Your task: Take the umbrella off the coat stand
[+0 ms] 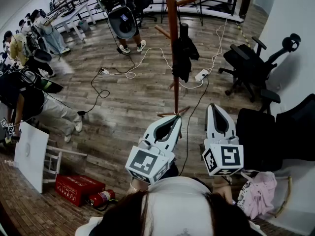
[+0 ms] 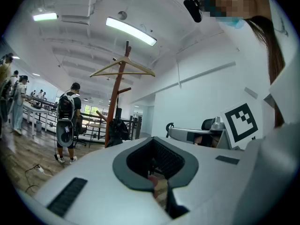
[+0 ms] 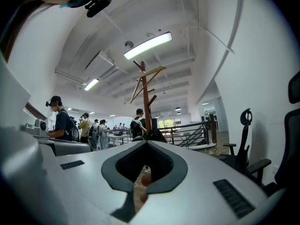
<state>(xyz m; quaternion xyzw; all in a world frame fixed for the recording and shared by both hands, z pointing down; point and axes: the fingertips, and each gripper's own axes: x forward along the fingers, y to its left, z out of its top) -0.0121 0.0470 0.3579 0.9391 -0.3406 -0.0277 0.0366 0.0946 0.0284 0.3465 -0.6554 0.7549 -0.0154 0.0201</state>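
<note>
The person's hair [image 1: 172, 213] fills the bottom of the head view. Just beyond it the left gripper [image 1: 176, 119] and right gripper [image 1: 214, 108] are held level, each with its jaws closed tip to tip on nothing (only the oval gap behind the tips shows floor). Ahead, the coat stand [image 1: 172, 43] stands on the wooden floor [image 1: 133, 97]. The black folded umbrella [image 1: 184, 53] hangs right beside its pole, well apart from both grippers. A red box [image 1: 76, 188] lies on the floor with a fire extinguisher [image 1: 102, 197] just beside it; the box's contents cannot be seen.
</note>
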